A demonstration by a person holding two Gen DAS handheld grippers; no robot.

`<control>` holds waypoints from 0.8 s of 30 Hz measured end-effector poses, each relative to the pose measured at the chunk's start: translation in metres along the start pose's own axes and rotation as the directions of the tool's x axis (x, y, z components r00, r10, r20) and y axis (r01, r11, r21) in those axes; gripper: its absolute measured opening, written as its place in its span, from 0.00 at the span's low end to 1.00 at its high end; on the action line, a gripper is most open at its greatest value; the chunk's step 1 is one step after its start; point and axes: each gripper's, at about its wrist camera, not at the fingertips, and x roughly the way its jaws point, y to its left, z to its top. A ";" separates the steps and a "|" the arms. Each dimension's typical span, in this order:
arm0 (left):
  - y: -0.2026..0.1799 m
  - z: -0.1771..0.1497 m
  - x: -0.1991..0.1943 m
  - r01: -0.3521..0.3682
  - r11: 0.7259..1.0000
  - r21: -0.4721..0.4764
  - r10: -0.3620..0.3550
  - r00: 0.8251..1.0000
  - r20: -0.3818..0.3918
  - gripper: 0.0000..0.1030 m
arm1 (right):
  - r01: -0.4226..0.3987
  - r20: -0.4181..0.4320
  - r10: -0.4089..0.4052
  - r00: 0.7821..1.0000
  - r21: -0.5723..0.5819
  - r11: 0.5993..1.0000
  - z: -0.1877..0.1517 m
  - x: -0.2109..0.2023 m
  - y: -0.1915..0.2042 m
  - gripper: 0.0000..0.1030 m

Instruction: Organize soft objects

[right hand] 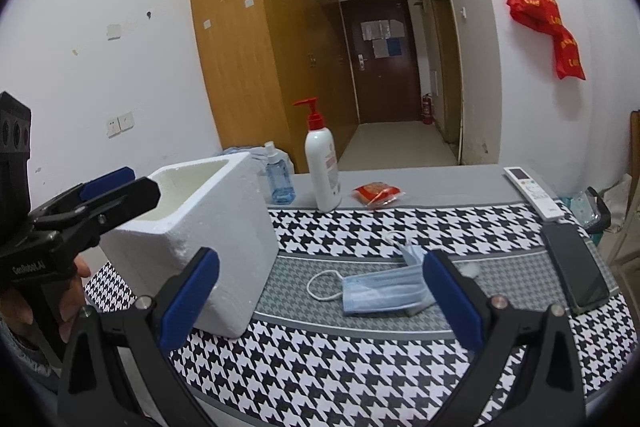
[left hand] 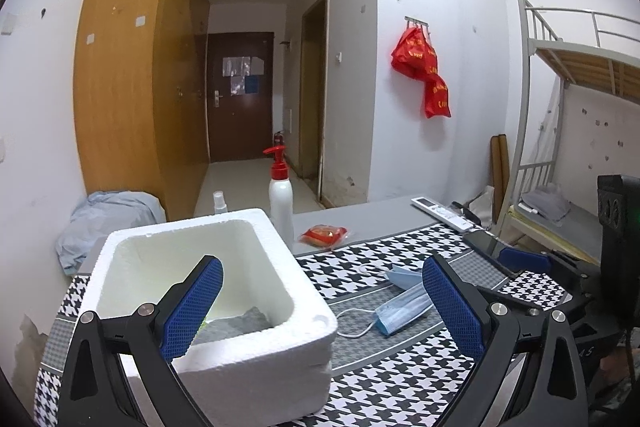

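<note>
White polystyrene box point(left hand: 224, 291) on a houndstooth tablecloth point(right hand: 360, 359), a grey cloth point(left hand: 236, 323) lying at its bottom. Blue face masks point(right hand: 384, 291) flat on the cloth just right of the box, ear loop trailing toward it. Left gripper point(left hand: 320, 307) poised over the box rim, jaws spread wide, nothing held; "GenRobot.AI" printed on its handle in the right wrist view. Right gripper point(right hand: 320, 299) low over the table, jaws also apart and empty, masks between the blue pads point(right hand: 452, 303). Behind: a white pump bottle point(right hand: 323, 167) with a red label too small to read, a blue spray bottle point(right hand: 279, 175), a red snack packet point(right hand: 377, 194), a remote point(right hand: 532, 191), a dark phone point(right hand: 576, 267). Red bags point(left hand: 424, 71) on a wall hook, gold lettering illegible.
</note>
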 end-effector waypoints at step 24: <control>-0.050 -0.013 0.016 0.087 0.994 0.063 -0.085 0.995 -0.046 0.97 | 0.084 -0.001 -0.084 0.996 0.027 0.996 -0.022 -0.030 -0.033 1.00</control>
